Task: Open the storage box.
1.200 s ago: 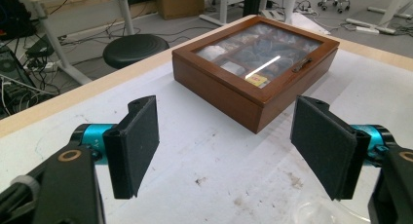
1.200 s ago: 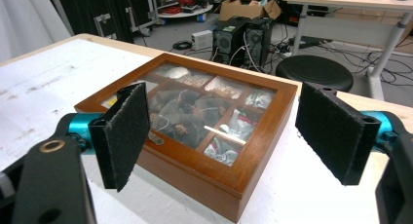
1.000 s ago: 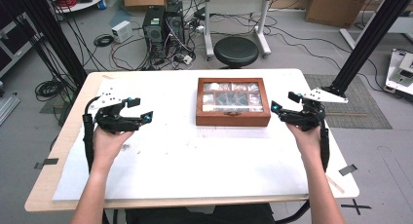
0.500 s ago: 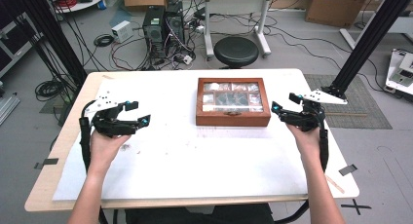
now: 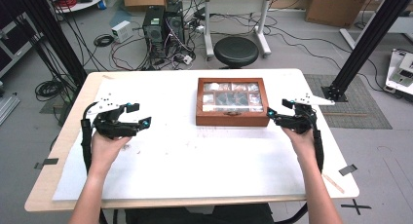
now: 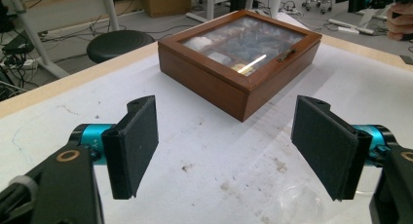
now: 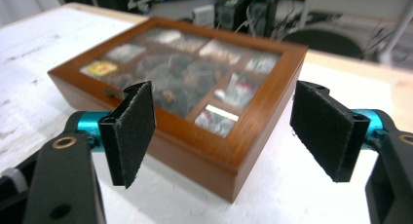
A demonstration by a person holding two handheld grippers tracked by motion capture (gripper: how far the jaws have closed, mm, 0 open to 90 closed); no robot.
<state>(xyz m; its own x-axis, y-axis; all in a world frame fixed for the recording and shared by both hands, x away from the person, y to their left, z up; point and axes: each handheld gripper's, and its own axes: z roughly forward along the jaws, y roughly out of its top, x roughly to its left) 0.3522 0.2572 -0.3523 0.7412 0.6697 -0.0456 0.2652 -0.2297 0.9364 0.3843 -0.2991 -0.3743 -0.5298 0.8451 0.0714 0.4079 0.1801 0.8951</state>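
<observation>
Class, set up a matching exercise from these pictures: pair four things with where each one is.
1. box
2. left gripper
3. right gripper
4. stool

a. on the floor beyond the table
b. by the box's right corner
c. at the table's far middle
d. over the table's left part

Pairs: 1-c, 2-d, 3-b, 4-a

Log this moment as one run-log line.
box: lid shut | right gripper: open, jaws just closing, at box corner | left gripper: open, empty

Brown box (image 5: 232, 117) (glass lid); white table (image 5: 195, 160)
</observation>
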